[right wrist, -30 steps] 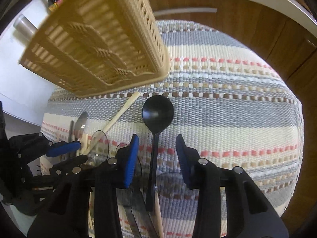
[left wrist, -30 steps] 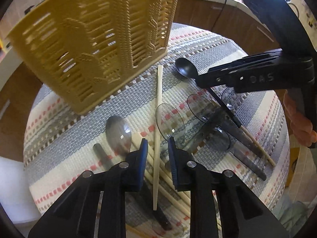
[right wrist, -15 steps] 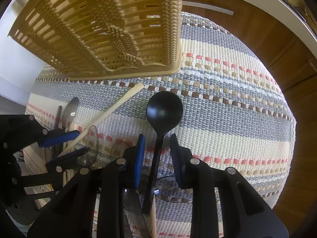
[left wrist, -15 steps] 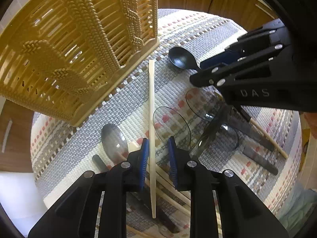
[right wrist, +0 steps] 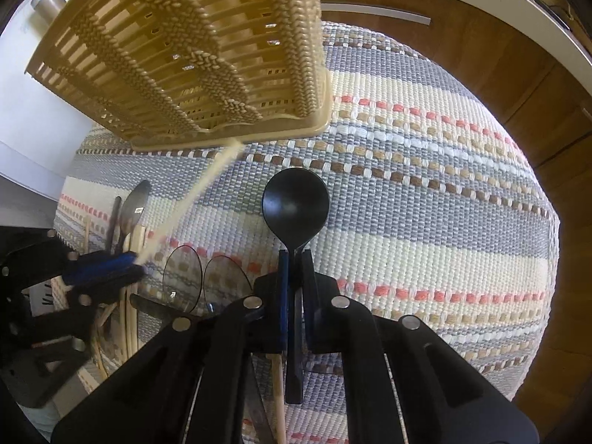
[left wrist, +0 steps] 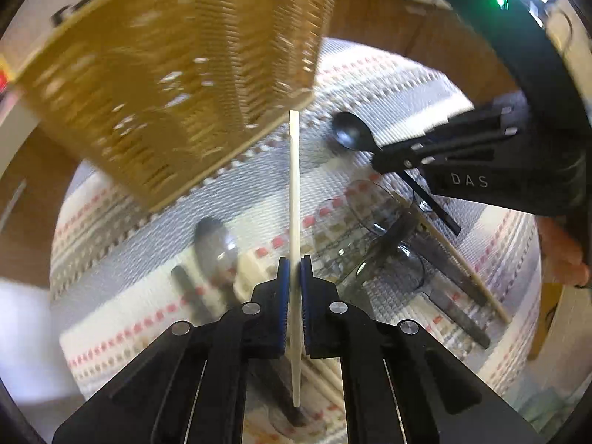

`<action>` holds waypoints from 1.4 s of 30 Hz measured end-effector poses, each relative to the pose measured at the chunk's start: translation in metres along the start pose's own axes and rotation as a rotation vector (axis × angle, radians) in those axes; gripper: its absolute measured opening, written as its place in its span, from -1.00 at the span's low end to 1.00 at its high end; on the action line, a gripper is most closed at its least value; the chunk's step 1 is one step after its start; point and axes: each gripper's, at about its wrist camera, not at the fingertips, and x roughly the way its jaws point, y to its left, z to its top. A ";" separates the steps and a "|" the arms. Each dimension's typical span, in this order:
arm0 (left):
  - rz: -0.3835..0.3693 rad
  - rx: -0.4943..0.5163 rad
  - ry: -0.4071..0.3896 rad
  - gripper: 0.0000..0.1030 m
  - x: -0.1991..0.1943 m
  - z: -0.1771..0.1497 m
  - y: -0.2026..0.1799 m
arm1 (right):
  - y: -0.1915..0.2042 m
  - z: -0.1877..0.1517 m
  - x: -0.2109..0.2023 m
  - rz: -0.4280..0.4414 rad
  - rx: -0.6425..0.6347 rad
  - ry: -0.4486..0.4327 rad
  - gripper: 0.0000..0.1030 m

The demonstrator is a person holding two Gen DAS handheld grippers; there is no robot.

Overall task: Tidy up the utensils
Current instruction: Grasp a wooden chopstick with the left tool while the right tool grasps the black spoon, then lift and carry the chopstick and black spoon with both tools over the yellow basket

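Left tool [left wrist: 292,277]: clenched on the long cream plastic chopstick [left wrist: 294,199], which is pinched well down its length so the far end is left free to point at the basket.
Chopstick position: its tip is seen at 12 o'clock of the left view, just beside the basket's lower edge; whether it touches cannot be told.
Right tool [right wrist: 295,270]: clenched on the neck of the black plastic round-bowled spoon [right wrist: 296,207], the bowl held forward at 12 o'clock, the handle trailing between the jaws.
Tan woven-pattern plastic utensil basket [right wrist: 192,55]: stood at 11 o'clock on the striped woven mat [right wrist: 425,203], judged the destination for both pieces.
Remaining pile: a grey metal spoon [left wrist: 214,244] and clear plastic spoons [right wrist: 183,277] are left lying on the mat, apparently awaiting later trips.
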 end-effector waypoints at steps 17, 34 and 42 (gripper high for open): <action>0.148 -0.458 0.005 -0.90 -0.030 -0.140 0.100 | -0.033 -0.023 -0.013 -0.012 -0.022 0.001 -0.90; 0.192 -0.308 0.110 -0.93 -0.019 -0.083 0.123 | -0.010 -0.007 -0.003 -0.011 -0.027 0.017 -0.90; 0.167 -0.307 -0.087 -0.93 -0.075 -0.084 0.090 | -0.023 -0.020 -0.051 0.112 -0.026 -0.116 -0.90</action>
